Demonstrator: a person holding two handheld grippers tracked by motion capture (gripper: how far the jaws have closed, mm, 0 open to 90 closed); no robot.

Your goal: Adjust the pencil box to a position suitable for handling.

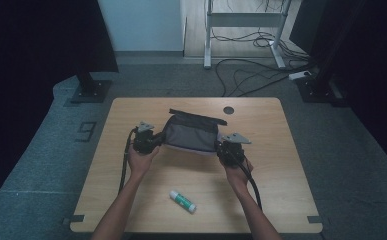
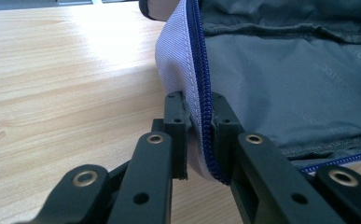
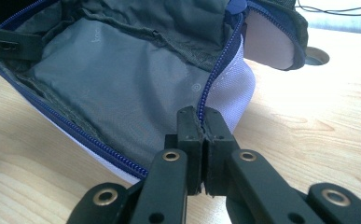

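In the high view, both forearms were cut off by the bottom edge, so nothing above the elbows showed. The left gripper (image 1: 150,138) and right gripper (image 1: 229,148) hid the two ends of the pouch (image 1: 191,132) where they met it, and their jaw tips could not be made out there. The label on the glue stick (image 1: 183,200) was too small to read. Black curtains at both sides lay too dark to show detail.

In the left gripper view, the pouch (image 2: 281,93) ran off the top and right edges; the faint print on its lining was unreadable. In the right gripper view, the pouch (image 3: 122,84) was cropped at the top, and the table hole (image 3: 317,56) sat partly behind it.
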